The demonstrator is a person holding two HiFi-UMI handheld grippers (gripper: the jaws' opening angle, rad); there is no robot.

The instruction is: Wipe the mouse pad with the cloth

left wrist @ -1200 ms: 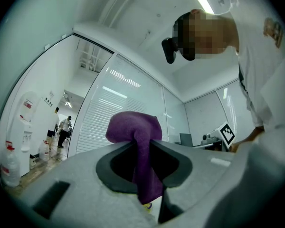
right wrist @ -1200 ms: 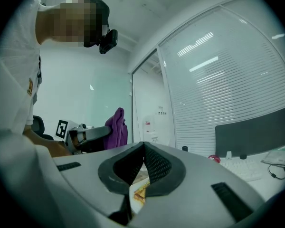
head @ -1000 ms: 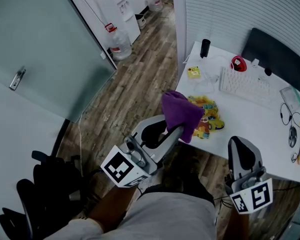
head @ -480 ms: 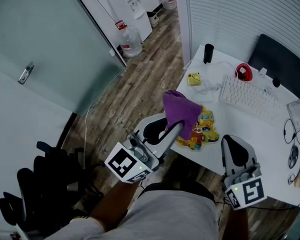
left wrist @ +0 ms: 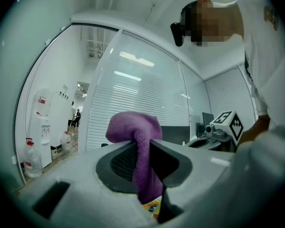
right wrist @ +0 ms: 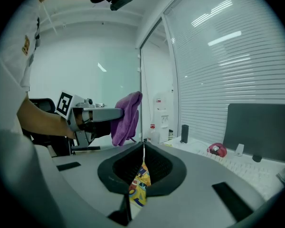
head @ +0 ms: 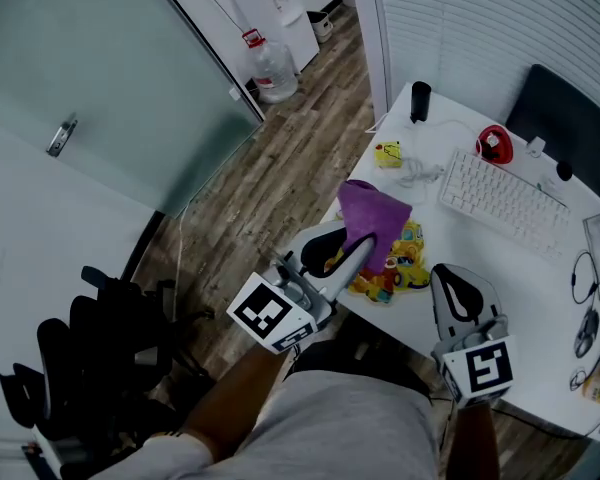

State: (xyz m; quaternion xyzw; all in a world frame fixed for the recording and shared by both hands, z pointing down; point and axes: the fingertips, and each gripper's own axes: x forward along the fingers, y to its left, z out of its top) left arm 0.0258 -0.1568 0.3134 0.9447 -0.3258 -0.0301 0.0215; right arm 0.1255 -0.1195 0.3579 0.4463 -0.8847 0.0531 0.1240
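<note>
My left gripper (head: pixel 363 246) is shut on a purple cloth (head: pixel 373 211), which bunches above the jaws and hangs over the near left edge of the colourful mouse pad (head: pixel 398 265). The pad lies at the front left corner of the white desk (head: pixel 525 268). In the left gripper view the cloth (left wrist: pixel 134 127) is pinched between the pads of that gripper (left wrist: pixel 142 148), and a bit of the pad (left wrist: pixel 152 207) shows below. My right gripper (head: pixel 450 276) is shut and empty, just right of the pad. In the right gripper view the mouse pad (right wrist: pixel 139 190) shows under the closed right gripper (right wrist: pixel 143 146).
On the desk are a white keyboard (head: pixel 505 200), a red object (head: pixel 494 145), a black cylinder (head: pixel 420 101), a small yellow item (head: pixel 387 154) and a mouse (head: pixel 584 333). A dark monitor (head: pixel 570 118) stands behind. A black chair (head: pixel 100 368) is on the floor at the left.
Both grippers have moved forward and down toward the desk. The cloth has stayed in the left jaws and now hangs over the mouse pad's near edge.
</note>
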